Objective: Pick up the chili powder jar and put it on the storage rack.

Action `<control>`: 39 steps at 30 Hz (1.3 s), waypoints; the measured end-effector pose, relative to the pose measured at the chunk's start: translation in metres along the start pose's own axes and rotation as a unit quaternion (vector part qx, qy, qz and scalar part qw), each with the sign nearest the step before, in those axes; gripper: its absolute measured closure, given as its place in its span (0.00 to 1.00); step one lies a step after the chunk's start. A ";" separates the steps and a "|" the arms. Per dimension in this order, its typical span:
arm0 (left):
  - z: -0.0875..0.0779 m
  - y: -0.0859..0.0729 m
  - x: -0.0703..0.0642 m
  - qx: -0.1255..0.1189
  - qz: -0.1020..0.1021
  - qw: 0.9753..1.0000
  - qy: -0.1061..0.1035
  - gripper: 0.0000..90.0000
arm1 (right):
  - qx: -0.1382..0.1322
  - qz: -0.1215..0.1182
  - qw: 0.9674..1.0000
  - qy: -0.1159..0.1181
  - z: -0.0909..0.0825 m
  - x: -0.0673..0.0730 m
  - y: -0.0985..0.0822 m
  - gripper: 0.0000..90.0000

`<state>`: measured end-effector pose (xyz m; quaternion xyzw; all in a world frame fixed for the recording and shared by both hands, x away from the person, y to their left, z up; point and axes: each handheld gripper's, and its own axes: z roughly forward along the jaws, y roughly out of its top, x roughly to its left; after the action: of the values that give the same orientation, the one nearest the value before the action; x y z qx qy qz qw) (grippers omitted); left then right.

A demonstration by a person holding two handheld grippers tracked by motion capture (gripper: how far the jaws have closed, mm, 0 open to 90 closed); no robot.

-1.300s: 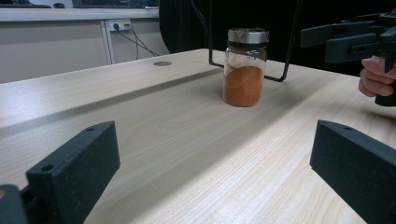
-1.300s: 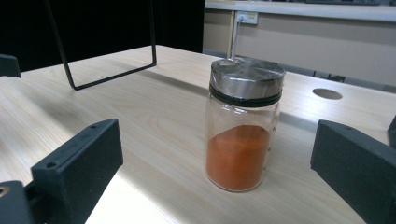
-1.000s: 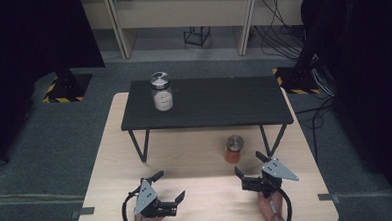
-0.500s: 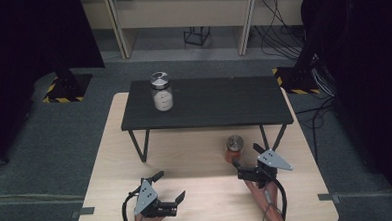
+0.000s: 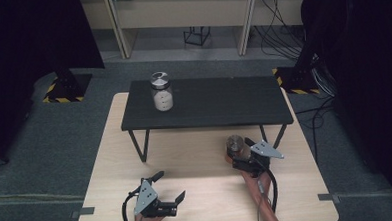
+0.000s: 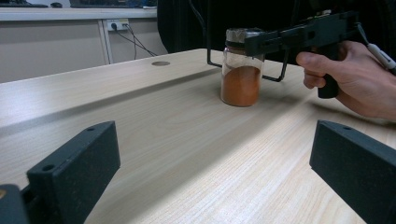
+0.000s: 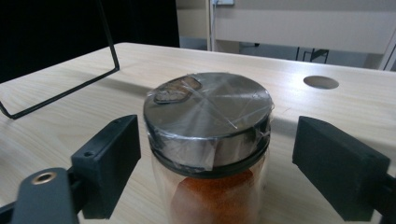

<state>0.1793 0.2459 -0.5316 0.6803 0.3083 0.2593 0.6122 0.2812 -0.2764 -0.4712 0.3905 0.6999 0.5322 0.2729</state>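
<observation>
The right tool [image 5: 239, 157] is spread wide around the lid of the jar of orange powder [image 5: 235, 147], which stands upright on the worktop [image 5: 196, 165] at its 12 o'clock, while the far-off left tool [image 5: 168, 191] waits wide apart, gripping nothing.

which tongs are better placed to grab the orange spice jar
Right. The right tongs are open with a jaw on either side of the orange spice jar, level with its lid. The left tongs are open near the wooden table's front edge, well away.
</observation>
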 end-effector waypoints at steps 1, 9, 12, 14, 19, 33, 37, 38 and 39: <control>0.000 0.000 0.000 0.000 0.000 1.000 0.000 0.01 | 0.002 -0.002 1.000 0.002 0.001 0.000 0.001 0.19; 0.000 0.000 0.000 0.000 0.000 1.000 0.000 0.01 | 0.020 -0.023 1.000 0.001 0.009 0.005 0.006 0.28; 0.000 0.000 0.000 0.000 0.000 1.000 0.000 0.01 | 0.025 -0.020 0.999 -0.001 0.010 0.004 0.007 0.32; 0.000 0.000 0.000 0.000 0.000 1.000 -0.001 0.01 | 0.027 -0.020 0.999 0.001 0.011 0.003 0.006 0.33; 0.000 0.000 0.000 0.001 0.001 1.000 -0.001 0.01 | 0.028 -0.023 0.999 -0.006 0.011 0.007 0.008 0.34; 0.000 0.000 0.000 0.001 0.001 1.000 -0.001 0.01 | 0.013 -0.032 0.999 -0.006 -0.009 0.014 0.005 0.34; 0.000 0.000 0.001 0.001 0.001 1.000 -0.002 0.01 | 0.014 -0.035 0.999 0.003 -0.020 0.014 0.010 0.34; 0.000 0.000 0.000 0.001 0.001 1.000 -0.002 0.01 | 0.013 -0.036 0.999 0.005 -0.022 0.014 0.011 0.34; 0.000 0.000 0.000 0.001 0.001 1.000 -0.002 0.01 | 0.010 -0.039 0.999 0.009 -0.026 0.013 0.012 0.34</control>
<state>0.1799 0.2460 -0.5312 0.6819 0.3068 0.2584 0.6116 0.2567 -0.2774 -0.4521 0.3611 0.7224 0.5173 0.2831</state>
